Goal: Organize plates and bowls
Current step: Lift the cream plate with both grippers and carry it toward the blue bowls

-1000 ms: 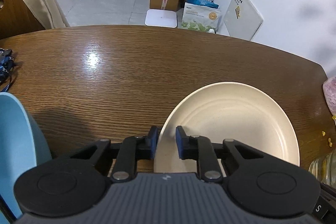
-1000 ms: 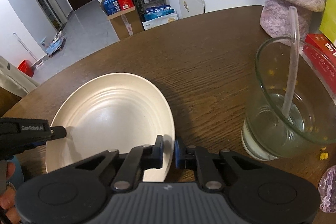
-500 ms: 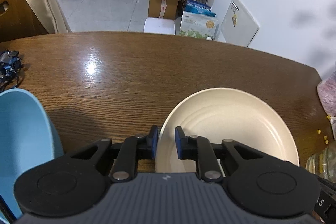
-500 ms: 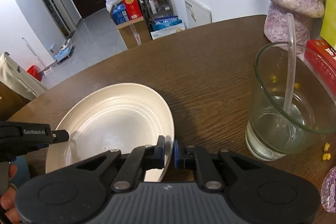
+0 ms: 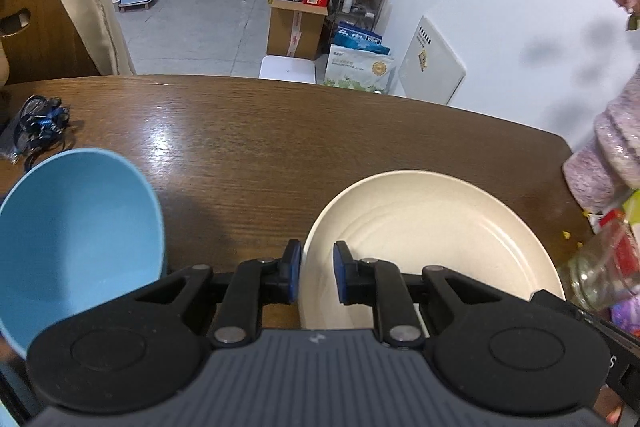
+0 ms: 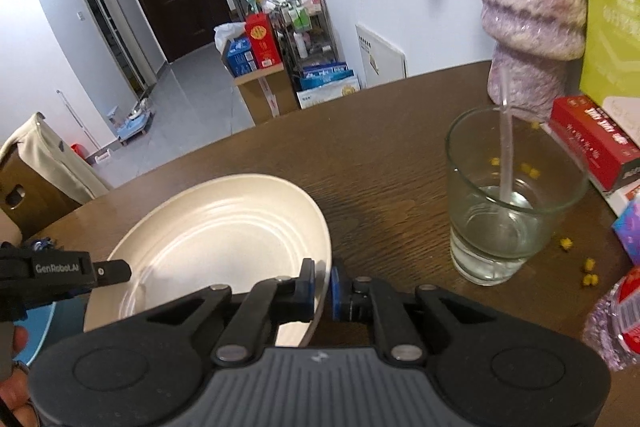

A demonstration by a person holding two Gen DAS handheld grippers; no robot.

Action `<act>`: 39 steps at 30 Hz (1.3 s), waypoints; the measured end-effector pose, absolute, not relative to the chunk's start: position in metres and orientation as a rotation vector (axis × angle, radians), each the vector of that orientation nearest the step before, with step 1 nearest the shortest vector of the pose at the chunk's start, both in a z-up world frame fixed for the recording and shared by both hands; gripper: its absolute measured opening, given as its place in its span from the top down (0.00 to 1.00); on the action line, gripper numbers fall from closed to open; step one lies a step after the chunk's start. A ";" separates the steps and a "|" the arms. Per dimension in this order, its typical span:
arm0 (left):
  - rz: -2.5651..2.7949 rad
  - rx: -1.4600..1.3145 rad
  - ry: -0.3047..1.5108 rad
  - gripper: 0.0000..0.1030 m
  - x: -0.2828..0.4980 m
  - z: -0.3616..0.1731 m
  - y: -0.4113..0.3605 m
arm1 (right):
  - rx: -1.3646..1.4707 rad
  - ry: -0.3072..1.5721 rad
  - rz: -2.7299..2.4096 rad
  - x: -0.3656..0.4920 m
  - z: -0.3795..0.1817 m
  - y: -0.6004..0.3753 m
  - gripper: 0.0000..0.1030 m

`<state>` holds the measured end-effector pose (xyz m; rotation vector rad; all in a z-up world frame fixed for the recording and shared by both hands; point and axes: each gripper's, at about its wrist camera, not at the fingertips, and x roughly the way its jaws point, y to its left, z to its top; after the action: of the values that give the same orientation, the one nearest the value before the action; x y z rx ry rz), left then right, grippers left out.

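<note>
A cream plate (image 5: 432,239) is held above the brown table (image 5: 280,131) by both grippers. My left gripper (image 5: 316,273) is shut on the plate's left rim, one pad either side. My right gripper (image 6: 323,287) is shut on the plate's right rim; the plate also shows in the right wrist view (image 6: 216,243). The left gripper's body (image 6: 60,273) shows at the left edge there. A light blue bowl (image 5: 76,235) sits lower left of the left gripper, tilted.
A glass of water with a straw (image 6: 508,211) stands right of the plate. A purple vase (image 6: 532,15), a red box (image 6: 592,143) and yellow crumbs (image 6: 588,267) lie at the right. A blue strap bundle (image 5: 36,127) lies far left.
Both grippers have risen with the plate, so more of the room and table shows. The blue bowl now shows more fully at the left. Both grips on the plate are unchanged.
</note>
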<state>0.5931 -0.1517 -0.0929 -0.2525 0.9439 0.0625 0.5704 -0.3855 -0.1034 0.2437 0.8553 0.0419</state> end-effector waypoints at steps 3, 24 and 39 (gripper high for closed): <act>0.057 -0.260 0.927 0.83 0.576 -0.084 -0.148 | 0.238 0.837 0.053 0.554 -0.093 -0.384 0.93; 0.057 -0.268 0.835 0.83 0.438 -0.027 -0.118 | 0.252 0.780 0.151 0.438 -0.047 -0.360 0.93; 0.057 -0.311 0.813 0.83 0.355 -0.008 -0.092 | 0.207 0.755 0.181 0.365 -0.024 -0.333 0.92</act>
<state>0.3549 -0.0917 -0.0084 -0.3115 0.8125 0.0574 0.3654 -0.3335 -0.0241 0.2074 0.7548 0.1814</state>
